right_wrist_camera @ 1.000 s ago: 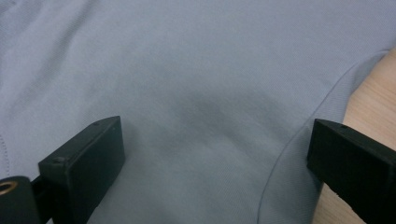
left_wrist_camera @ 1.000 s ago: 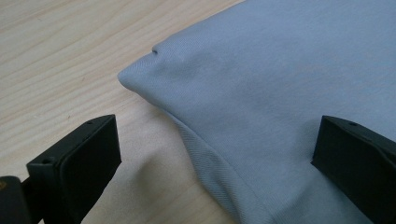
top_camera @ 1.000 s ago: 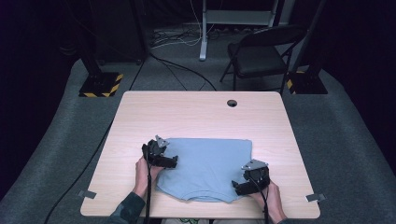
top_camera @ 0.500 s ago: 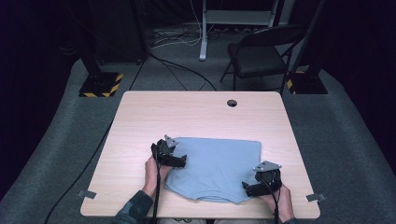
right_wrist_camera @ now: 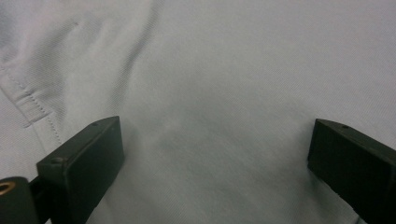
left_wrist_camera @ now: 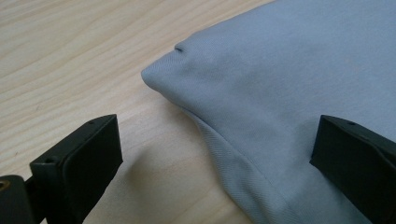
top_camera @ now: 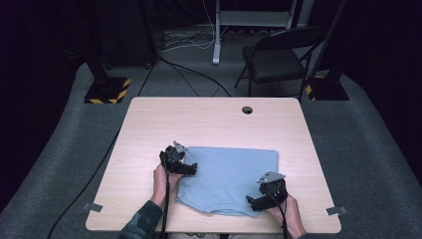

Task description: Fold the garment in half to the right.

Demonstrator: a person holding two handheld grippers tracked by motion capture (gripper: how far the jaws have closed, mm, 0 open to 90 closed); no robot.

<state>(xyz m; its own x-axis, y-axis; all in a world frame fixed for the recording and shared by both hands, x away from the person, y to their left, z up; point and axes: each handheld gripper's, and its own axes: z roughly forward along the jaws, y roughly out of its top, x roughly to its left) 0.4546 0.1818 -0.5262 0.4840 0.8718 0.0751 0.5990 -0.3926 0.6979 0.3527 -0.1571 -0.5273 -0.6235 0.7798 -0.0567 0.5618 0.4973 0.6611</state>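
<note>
Item: folded light-blue garment [top_camera: 230, 177], apparently a T-shirt, lying flat on the near half of the wooden surface [top_camera: 209, 119], right of centre, its near edge close to the surface's near rim.

Left tongs [top_camera: 191, 168]: at the garment's left edge; jaws wide apart and empty, straddling a rounded folded corner [left_wrist_camera: 161, 74], one jaw over bare wood, the other over cloth.

Right tongs [top_camera: 251, 201]: at the near right part of the garment; jaws wide apart and empty, hovering over plain cloth beside a stitched hem [right_wrist_camera: 32, 109].

Handling, as judged: light, soft and limp knit; it will sag and unfold if lifted at one point, and layers may slide over one another. Not fragile; the smooth wood gives little grip, so it may drag.

Where to take hold: at folded edges or corners, pinching all layers together, one point per tongs, well apart.
</note>
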